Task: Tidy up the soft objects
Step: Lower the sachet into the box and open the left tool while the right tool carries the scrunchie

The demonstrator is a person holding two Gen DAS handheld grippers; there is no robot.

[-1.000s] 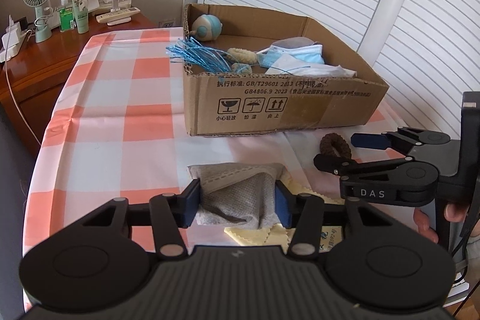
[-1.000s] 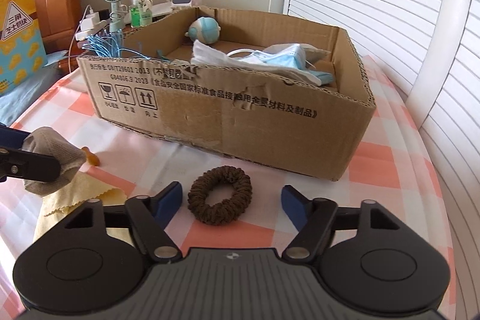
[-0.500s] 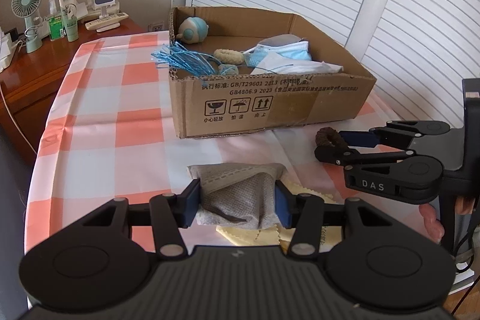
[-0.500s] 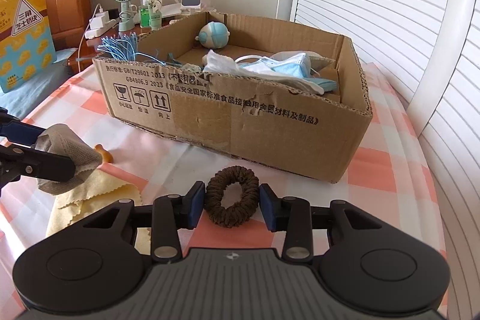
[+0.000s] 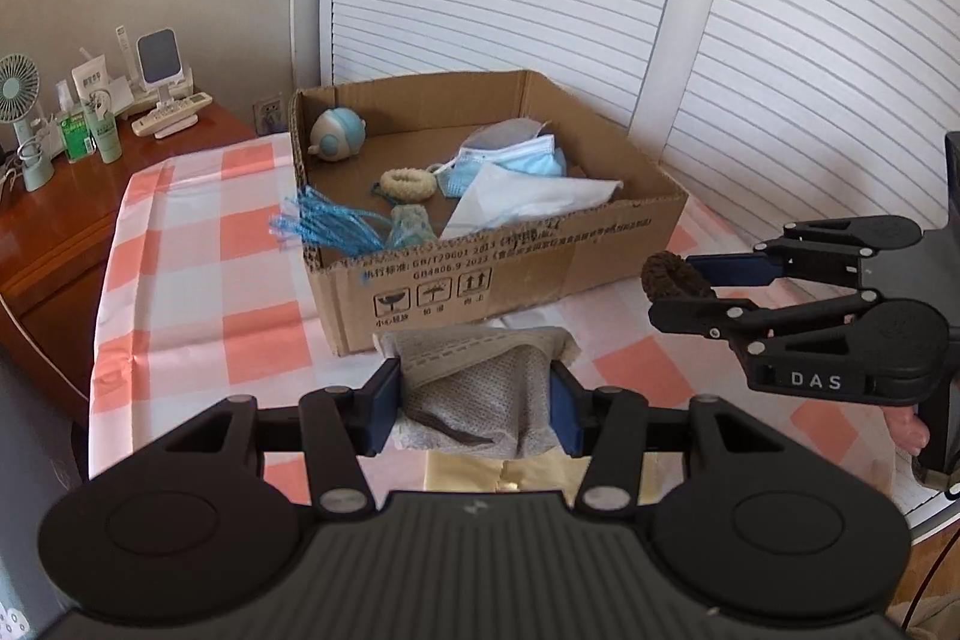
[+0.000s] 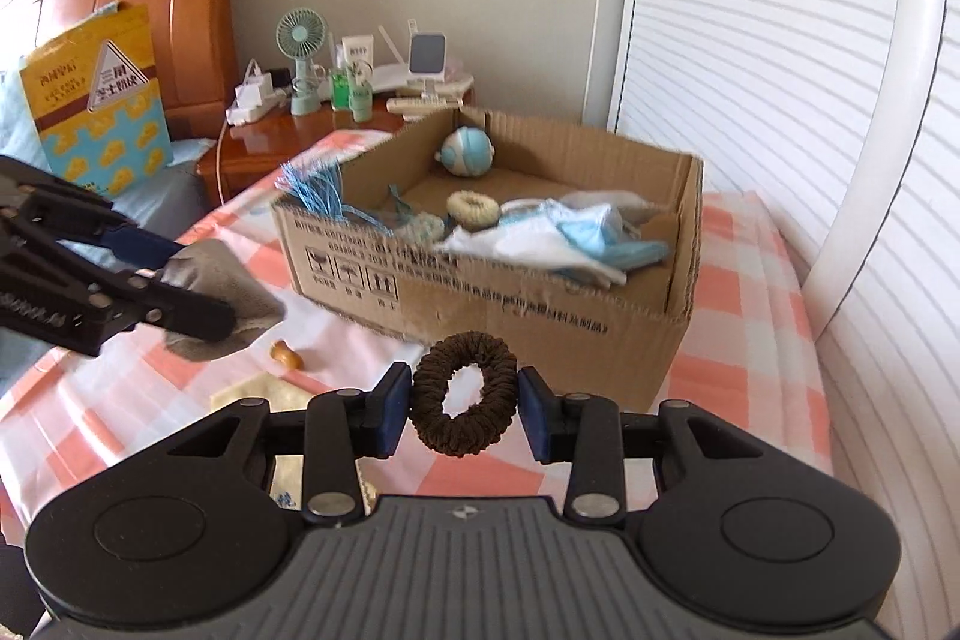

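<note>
Cardboard box (image 5: 510, 274) with blue face masks (image 5: 510, 160), cream scrunchie (image 5: 411, 184); left gripper (image 5: 474, 403) clamping grey mesh cloth (image 5: 480, 394), right gripper (image 6: 465, 409) clamping brown scrunchie (image 6: 465, 409).

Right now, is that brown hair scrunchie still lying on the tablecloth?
No: the right claw pinches the brown hair scrunchie between its blue pads, lifted clear of the checked tablecloth.

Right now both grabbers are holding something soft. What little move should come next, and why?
Probably carry both forward over the cardboard box. The left gripper pinches the grey mask, the right gripper the brown scrunchie, both off the table, and masks already lie inside.
</note>
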